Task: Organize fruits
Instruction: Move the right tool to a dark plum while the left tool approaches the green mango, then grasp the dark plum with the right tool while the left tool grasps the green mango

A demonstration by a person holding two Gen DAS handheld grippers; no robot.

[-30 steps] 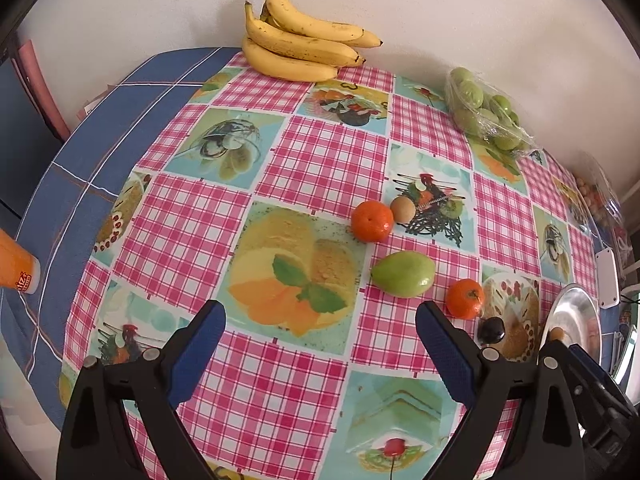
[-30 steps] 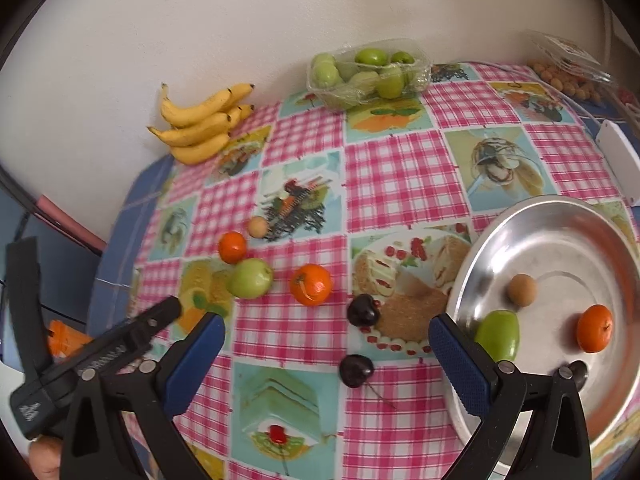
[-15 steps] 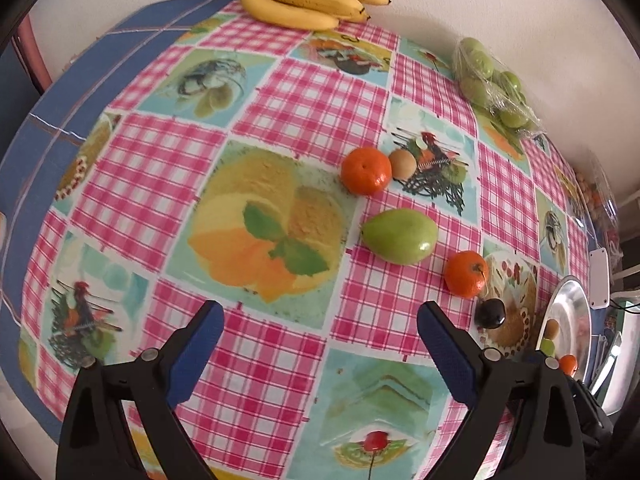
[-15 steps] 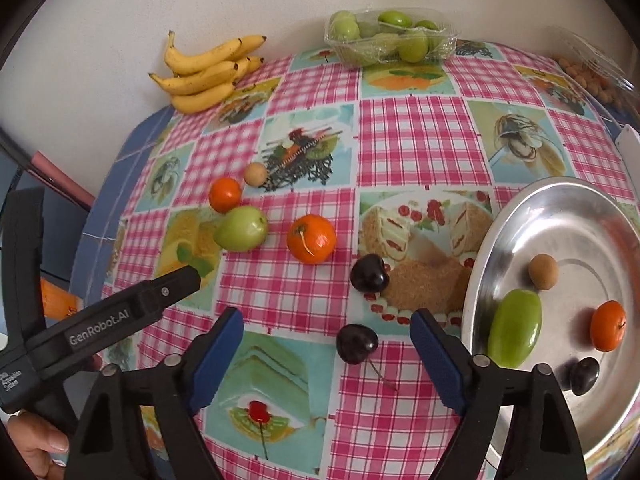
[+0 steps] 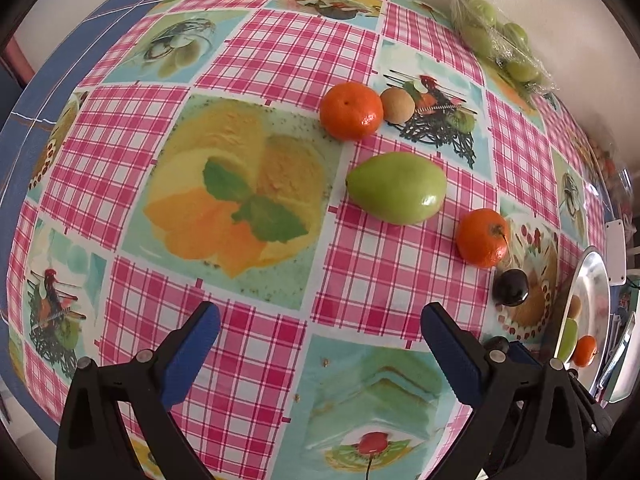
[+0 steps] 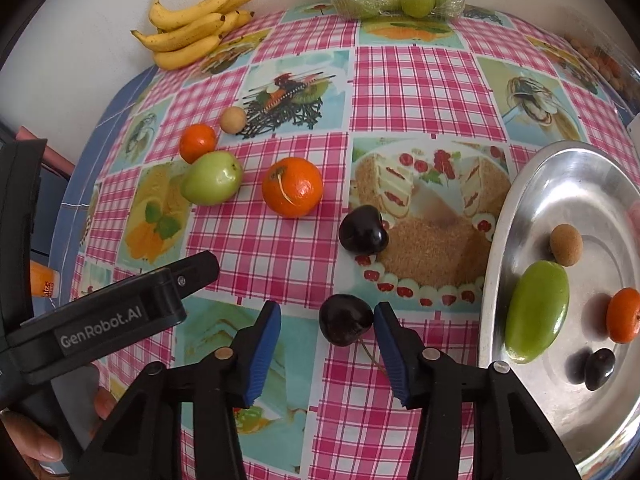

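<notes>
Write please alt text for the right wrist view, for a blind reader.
The right claw is closing around a dark cherry on a checked tablecloth. A metal plate at right holds fruit; more fruit lies loose, bananas by the wall.

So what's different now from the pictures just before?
Both grippers came down closer to the table. The right gripper is closing its jaws around the near cherry, which sits between them; one pad looks to touch it, the other is clear of it. The left gripper stays open over bare cloth. No fruit moved; the metal plate holds the same pieces.
</notes>
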